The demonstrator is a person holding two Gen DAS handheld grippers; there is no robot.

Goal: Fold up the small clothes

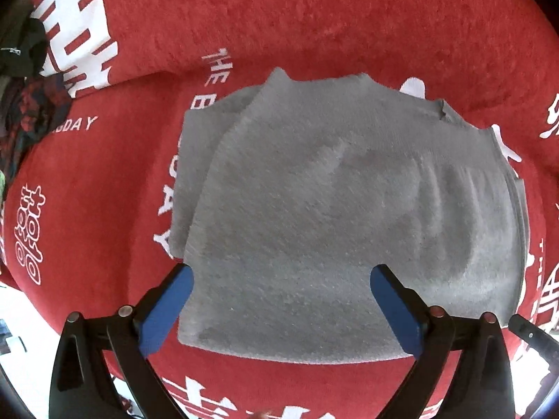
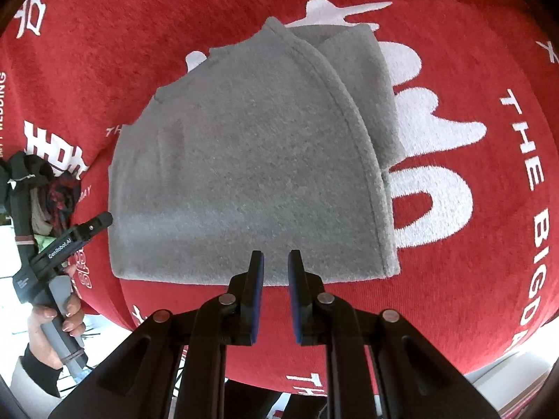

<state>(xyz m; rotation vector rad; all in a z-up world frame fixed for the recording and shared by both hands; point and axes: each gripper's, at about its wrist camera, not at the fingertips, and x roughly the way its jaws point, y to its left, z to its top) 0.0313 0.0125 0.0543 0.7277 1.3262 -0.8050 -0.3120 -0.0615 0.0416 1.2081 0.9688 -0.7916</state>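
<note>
Left gripper (image 1: pixel 281 276) wide | right gripper (image 2: pixel 275 262) narrow, empty | grey folded garment (image 1: pixel 332 202) on red blanket (image 1: pixel 87 209) | dark clothes pile (image 1: pixel 24 104) nearby

You have the grey fleece garment (image 1: pixel 314 209) lying folded flat in layers, an under layer peeking out one side.

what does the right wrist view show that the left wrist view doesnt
Only the right wrist view shows the person's hand holding the left claw's handle, and the right claw, narrowly parted and empty. Only the left wrist view shows the left claw spread wide over the garment's near edge. Both show the folded grey garment on the red blanket, and the dark clothes pile off to the left.
</note>
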